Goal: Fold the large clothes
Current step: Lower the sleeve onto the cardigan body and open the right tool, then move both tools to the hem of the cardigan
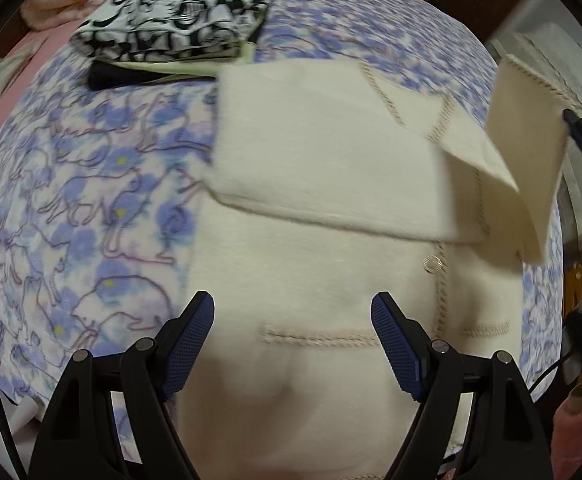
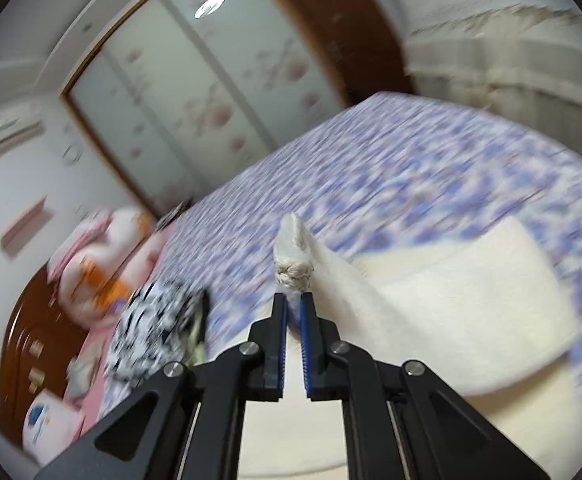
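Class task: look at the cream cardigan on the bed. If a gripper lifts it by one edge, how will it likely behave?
Probably floppy: the part pinched by the right gripper drapes and hangs from the cardigan. Likely light for its size, since one small pinch raises a whole flap. Its fuzzy knit probably grips rather than slips.

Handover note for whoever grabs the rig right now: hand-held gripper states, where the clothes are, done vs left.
Left hand-held gripper: open, empty, hovering over the lower front of the cream knit cardigan with beige stitched trim.
Right hand-held gripper: shut on the cardigan's right sleeve cuff, lifted off the bed.
The cardigan lies flat on the blue floral bedsheet. Its other sleeve is already folded across the chest.
A stack of folded clothes, black-and-white patterned garment on top, sits at the far side of the bed.
Left: likely lay the held sleeve across, then fold the body and stack it.
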Demonstrator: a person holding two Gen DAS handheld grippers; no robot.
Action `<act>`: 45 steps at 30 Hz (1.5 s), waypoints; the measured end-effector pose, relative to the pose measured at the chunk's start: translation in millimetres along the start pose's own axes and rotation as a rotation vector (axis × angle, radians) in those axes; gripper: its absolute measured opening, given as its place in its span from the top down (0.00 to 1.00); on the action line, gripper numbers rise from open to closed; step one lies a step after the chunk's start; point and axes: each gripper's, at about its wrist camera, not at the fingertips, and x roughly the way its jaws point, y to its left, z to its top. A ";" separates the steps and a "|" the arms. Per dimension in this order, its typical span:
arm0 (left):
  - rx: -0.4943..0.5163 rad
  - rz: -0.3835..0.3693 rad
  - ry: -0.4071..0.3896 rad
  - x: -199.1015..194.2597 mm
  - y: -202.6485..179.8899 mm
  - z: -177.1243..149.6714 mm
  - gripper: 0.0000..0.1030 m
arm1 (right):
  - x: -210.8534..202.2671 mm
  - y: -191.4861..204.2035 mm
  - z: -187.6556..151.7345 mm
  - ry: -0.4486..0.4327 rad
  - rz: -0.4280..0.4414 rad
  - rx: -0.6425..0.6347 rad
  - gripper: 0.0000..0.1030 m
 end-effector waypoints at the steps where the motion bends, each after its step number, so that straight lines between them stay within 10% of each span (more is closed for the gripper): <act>1: -0.011 0.004 -0.005 1.3 5.4 0.5 0.23 | 13.5 13.0 -11.2 0.037 0.015 -0.020 0.94; 20: -0.102 -0.085 0.013 39.6 28.0 47.3 0.23 | 145.7 38.4 -156.0 0.552 -0.037 -0.118 0.87; 28: -0.034 -0.101 0.005 46.9 -13.0 57.4 0.22 | 134.1 34.7 -148.5 0.592 0.031 -0.100 0.58; 40: 0.072 -0.141 0.009 79.7 -104.6 70.6 0.22 | 99.3 -59.1 -106.9 0.497 -0.089 -0.077 0.57; 45: 0.043 -0.144 0.030 121.8 -140.9 78.9 0.42 | 91.0 -114.2 -89.9 0.482 -0.103 -0.049 0.89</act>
